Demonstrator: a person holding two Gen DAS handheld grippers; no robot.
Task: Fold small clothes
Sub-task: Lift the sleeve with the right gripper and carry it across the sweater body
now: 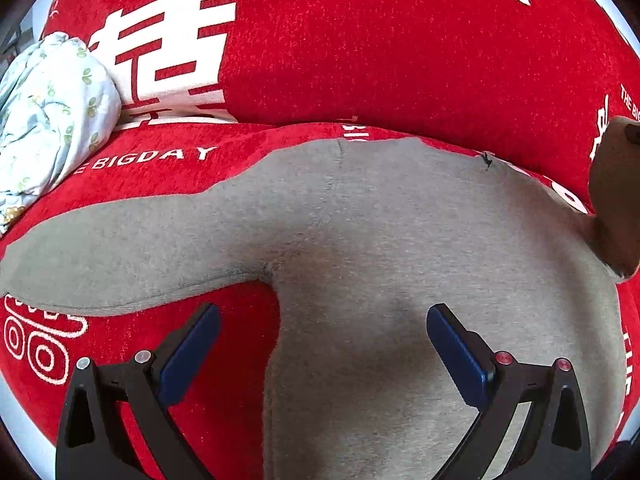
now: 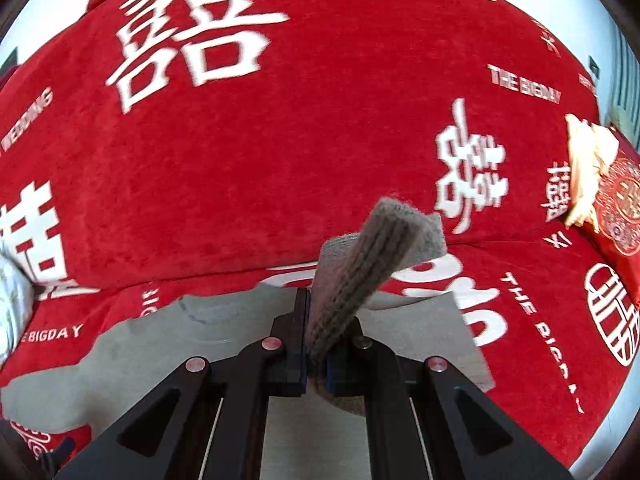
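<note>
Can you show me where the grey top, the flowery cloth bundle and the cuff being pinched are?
Grey knit top [image 1: 400, 240]: left wrist view, on its flat body.
White flowery cloth bundle [image 1: 52, 116]: left wrist view, on its crumpled middle.
Grey ribbed cuff [image 2: 360, 264]: right wrist view, on the ribbing above the jaws.

1. The red sofa cover [image 1: 400, 60] carries white print all over; in the left wrist view "E BIGDAY" runs along the seat edge beside the floral bundle.
2. At the top left of that view the letters "HAPP" stand on the backrest, cut off by the picture edge.
3. Large white double-happiness characters (囍) mark the backrest in both views.
4. In the right wrist view "THE BIGDAY" stands on the backrest at upper right, and again on the seat at right.
5. At the left edge of the same view a blurred word reads "WEDDING".
6. A red packet [image 2: 622, 208] at the right bears a round emblem with a double-happiness character.
</note>
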